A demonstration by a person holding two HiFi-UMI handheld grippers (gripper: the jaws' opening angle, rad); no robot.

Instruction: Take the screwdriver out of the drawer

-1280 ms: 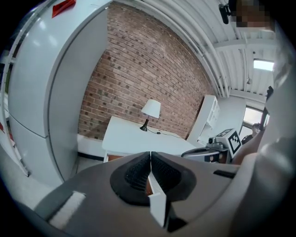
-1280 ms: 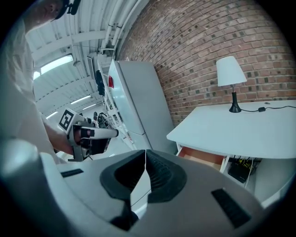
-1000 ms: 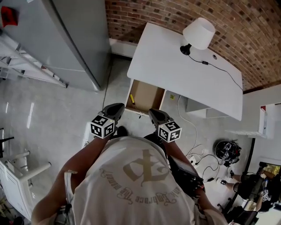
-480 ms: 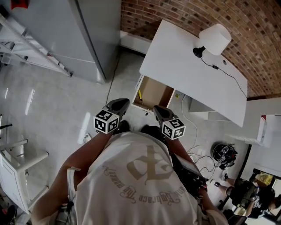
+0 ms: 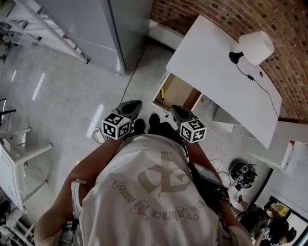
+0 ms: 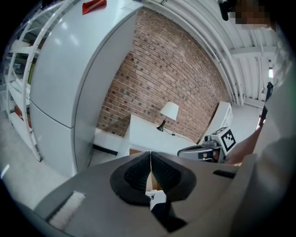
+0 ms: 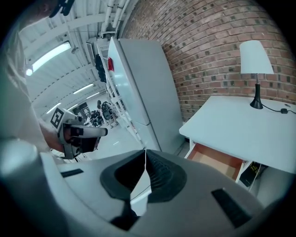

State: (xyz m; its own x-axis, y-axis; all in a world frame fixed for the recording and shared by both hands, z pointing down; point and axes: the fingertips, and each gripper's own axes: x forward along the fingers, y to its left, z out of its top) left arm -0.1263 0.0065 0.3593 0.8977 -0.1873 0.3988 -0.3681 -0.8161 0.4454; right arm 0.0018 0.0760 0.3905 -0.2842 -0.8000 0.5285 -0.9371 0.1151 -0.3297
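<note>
Screwdriver (image 5: 162, 93) in open drawer (image 5: 182, 89), ahead of left gripper (image 5: 134, 104), right gripper (image 5: 175, 109); jaws closed, empty

A red brick wall (image 5: 216, 14) backs a white worktop (image 5: 211, 62) bearing a white lamp (image 5: 255, 47). A tall grey cabinet (image 5: 91, 24) stands nearby on a pale, shiny floor (image 5: 62, 96).
</note>
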